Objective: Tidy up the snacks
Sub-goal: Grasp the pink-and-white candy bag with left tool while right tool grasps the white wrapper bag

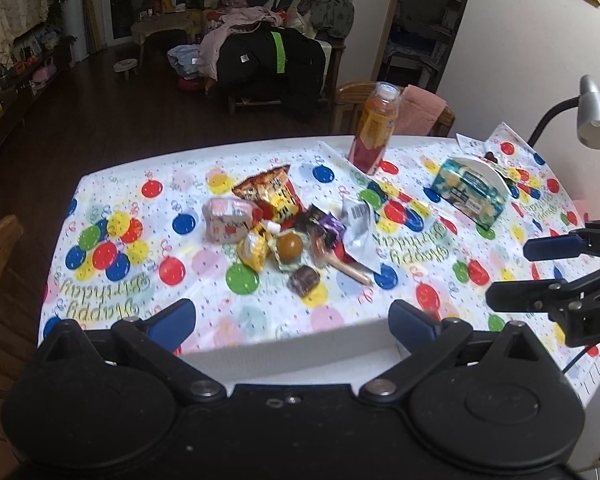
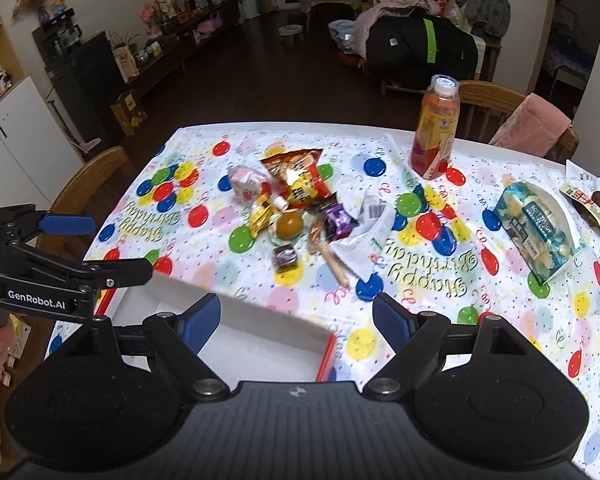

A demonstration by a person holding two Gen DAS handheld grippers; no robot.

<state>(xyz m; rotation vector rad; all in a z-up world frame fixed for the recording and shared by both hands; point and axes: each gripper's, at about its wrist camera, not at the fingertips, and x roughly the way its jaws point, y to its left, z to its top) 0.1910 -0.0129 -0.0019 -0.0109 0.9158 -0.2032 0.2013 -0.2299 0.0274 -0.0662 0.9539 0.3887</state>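
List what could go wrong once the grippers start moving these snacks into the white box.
1. The snacks overlap: the red chip bag lies against the pink packet, so one grab may drag neighbours.
2. The round brown candy looks likely to roll if nudged.
3. The tall juice bottle stands upright behind the pile; a far reach might tip it.
Both the left gripper and right gripper have open jaws over the white box.

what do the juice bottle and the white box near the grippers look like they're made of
Juice bottle: likely clear plastic, glossy, with orange liquid showing through, a printed sleeve and a white screw cap. White box: probably matte cardboard, with thin flat walls and an orange-red outer face.
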